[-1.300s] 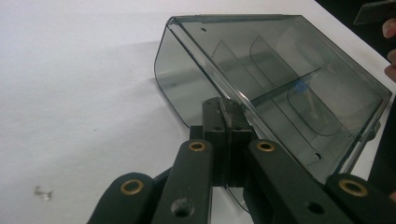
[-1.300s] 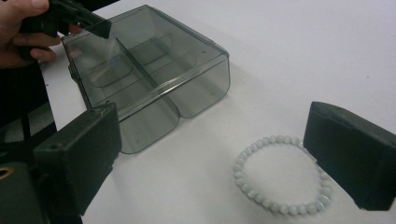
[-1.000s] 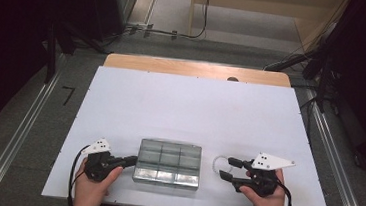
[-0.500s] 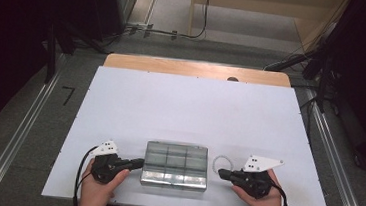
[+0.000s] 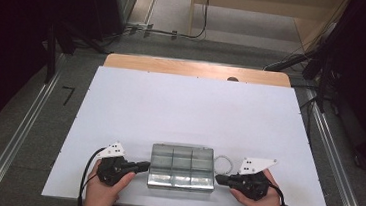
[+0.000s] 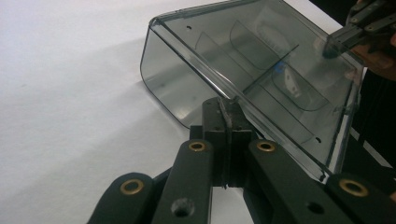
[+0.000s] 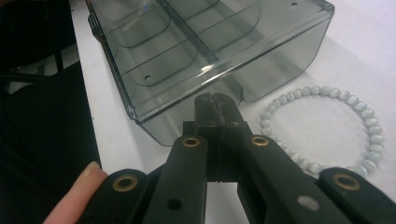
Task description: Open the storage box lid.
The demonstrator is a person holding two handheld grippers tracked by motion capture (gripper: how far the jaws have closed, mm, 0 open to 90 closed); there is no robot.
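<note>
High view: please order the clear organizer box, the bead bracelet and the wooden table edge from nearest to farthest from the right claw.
1. Clear organizer box: just left of the right claw, at its tips.
2. Bead bracelet: a little beyond the claw, beside the box's right side.
3. Wooden table edge: at the far end of the white tabletop.

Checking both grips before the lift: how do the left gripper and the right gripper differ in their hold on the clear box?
The left gripper pinches the clear box's rim at its left end; the right gripper meets the right end, its jaws shut at the wall, a grip unclear. A bead bracelet lies beside the right gripper, none beside the left. Both are shut and point inward.
</note>
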